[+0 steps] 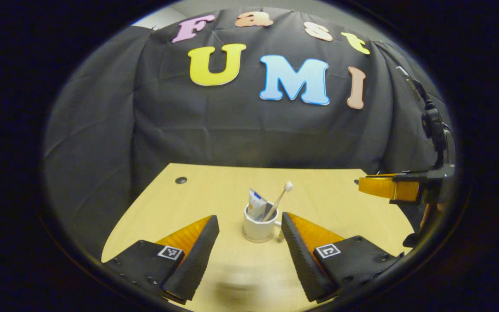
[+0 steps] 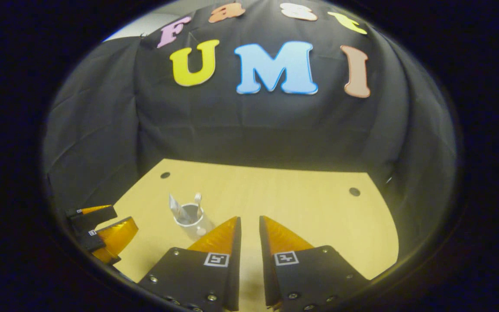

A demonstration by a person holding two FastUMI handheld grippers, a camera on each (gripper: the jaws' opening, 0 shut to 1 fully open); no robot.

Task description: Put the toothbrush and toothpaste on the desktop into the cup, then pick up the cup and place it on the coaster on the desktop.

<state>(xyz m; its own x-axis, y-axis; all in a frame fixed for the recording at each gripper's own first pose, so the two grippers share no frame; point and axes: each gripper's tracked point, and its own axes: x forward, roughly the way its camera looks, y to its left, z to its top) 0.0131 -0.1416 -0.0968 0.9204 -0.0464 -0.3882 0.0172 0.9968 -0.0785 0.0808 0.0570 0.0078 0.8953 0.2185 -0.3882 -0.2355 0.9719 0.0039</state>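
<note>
The booth is dimly and evenly lit, with the black cloth wall (image 1: 249, 125) soaking up most of the light and showing only faint folds. The wooden desktop (image 1: 340, 203) is the brightest surface, warm and free of glare. In the left gripper view a soft smeared shadow lies on the desktop near the bottom edge, and the cup (image 1: 258, 225) is reasonably sharp. Both views bow strongly toward the rim, where detail darkens and softens.
</note>
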